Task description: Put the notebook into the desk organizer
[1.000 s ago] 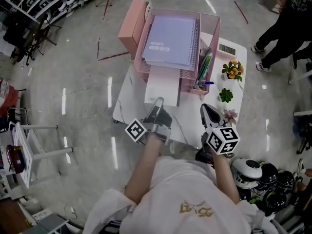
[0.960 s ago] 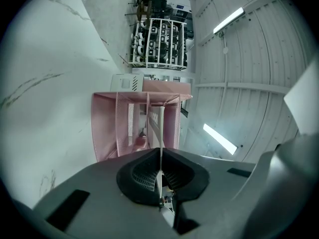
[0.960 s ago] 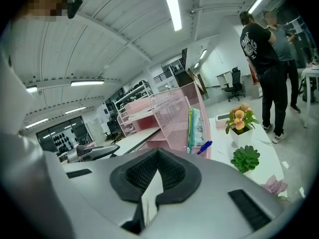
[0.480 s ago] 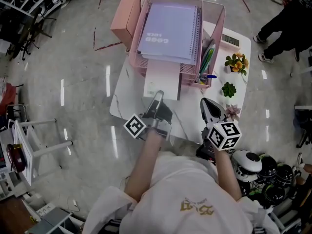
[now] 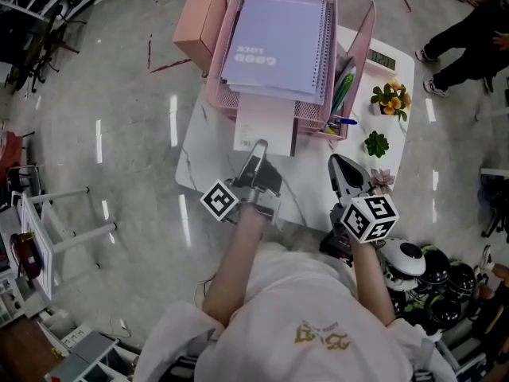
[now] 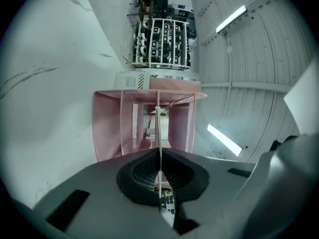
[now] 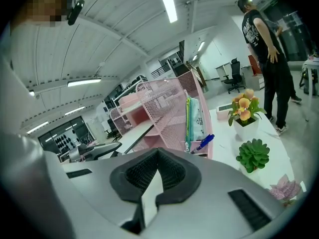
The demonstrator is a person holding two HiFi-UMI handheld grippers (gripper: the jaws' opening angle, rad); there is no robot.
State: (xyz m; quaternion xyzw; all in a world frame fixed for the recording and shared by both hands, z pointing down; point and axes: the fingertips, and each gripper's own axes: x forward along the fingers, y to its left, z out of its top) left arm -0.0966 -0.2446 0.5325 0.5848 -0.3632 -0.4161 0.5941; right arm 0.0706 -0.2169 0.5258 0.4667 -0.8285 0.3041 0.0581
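head view: two notebooks [image 5: 278,42] [image 5: 262,127], one organizer [image 5: 216,86]

- The far end of the white notebook [image 5: 262,130] is hidden under the upper tray of the pink desk organizer [image 5: 355,22].
- At upper right, the frame edge cuts off a bystander [image 5: 469,34] above the legs.
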